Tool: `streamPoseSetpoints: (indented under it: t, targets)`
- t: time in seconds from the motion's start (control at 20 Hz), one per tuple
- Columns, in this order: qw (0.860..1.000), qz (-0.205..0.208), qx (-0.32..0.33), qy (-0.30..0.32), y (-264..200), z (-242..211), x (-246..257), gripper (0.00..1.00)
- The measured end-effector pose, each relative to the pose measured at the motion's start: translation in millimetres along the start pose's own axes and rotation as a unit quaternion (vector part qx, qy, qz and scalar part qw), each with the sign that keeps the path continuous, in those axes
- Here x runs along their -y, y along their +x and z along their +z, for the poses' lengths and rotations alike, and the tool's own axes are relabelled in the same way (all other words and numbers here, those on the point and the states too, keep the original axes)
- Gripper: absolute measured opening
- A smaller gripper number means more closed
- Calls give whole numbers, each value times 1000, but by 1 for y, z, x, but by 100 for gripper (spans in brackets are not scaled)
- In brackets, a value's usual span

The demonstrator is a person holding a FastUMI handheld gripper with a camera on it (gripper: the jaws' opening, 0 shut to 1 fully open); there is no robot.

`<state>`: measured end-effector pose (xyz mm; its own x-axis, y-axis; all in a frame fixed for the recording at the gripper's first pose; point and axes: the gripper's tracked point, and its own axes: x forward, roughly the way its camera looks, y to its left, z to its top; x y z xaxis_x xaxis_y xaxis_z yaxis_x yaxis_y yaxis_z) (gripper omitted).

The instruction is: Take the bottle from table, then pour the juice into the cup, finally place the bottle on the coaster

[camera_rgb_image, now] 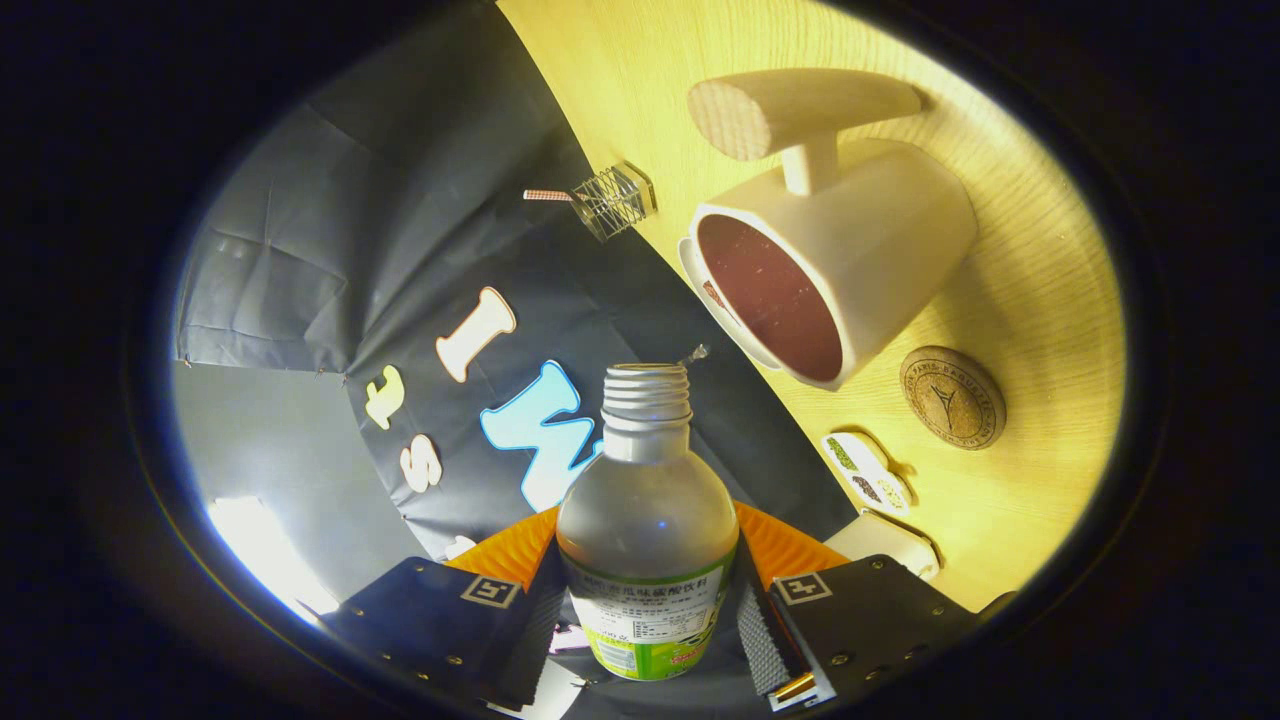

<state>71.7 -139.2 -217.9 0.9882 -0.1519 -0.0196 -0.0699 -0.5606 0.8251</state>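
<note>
In the gripper view, my gripper (650,620) is clamped on the bottle (647,530): both fingers press on its sides at the labelled lower body, one on each flank. The bottle stands straight out along the fingers, cap off, its threaded mouth pointing ahead. Its upper part looks clear, with a thin line of liquid showing just above the label.

The whole scene is rolled, so the wooden table (1040,290) runs up one side of the view and the dark booth wall fills the other. Beyond the bottle's mouth and off to its right sits the white cup (850,270), its opening turned toward me and showing a dark reddish inside. A wooden handle on a short post juts from the cup's side. The cup's rim is near the table's edge, where wood meets dark cloth.

The round cork coaster (952,397) lies on the table just beside the cup, apart from it. Between the coaster and my right finger lie a few small pale objects (866,467). Farther along the table's edge stands a small clear ribbed holder (613,201). Bare wood lies open around the coaster.
</note>
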Motion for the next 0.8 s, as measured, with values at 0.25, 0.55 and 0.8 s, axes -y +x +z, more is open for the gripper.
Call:
streamPoseSetpoints:
  t: [0.25,0.55,0.8]
  targets:
    - [1000,-2,2,0,-1,4,1,77]
    - [1000,0,0,-2,-1,4,-1,77]
    - [1000,-2,-1,-1,-2,3,2,77]
